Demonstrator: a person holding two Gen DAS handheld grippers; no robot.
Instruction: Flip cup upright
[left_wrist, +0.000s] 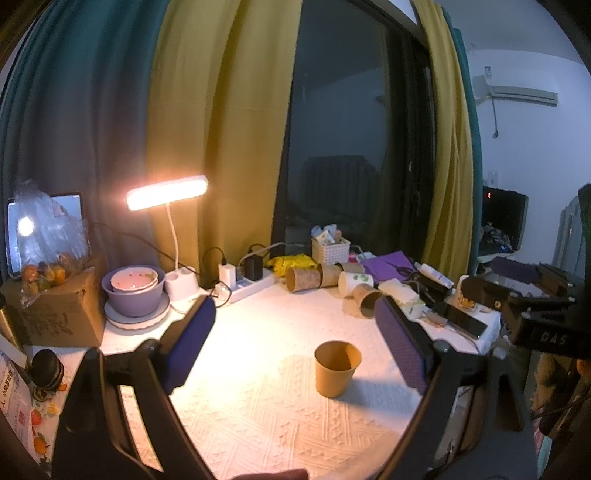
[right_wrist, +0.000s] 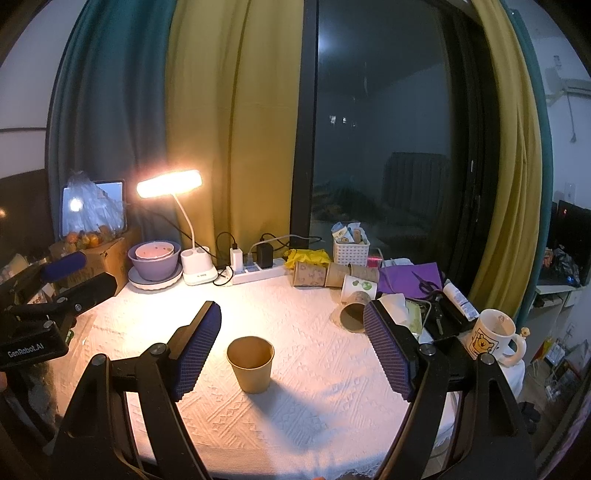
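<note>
Broad table (left_wrist: 258, 424) under white textured cloth, lamp-lit from ten o'clock. At twelve o'clock, a heap of paper cups (left_wrist: 325, 277) lying on their sides. Brown cup (left_wrist: 337, 367) alone mid-table, already standing mouth-up, apparently finished. Left gripper (left_wrist: 295, 345) spread wide, holding nothing, cup at its five o'clock, apart from both fingers. Right gripper (right_wrist: 291, 345) equally wide and empty, cup near its left finger, not touching. Best to back both straight away, keeping clear of the rim; light paper, likely tipped by any brush.
</note>
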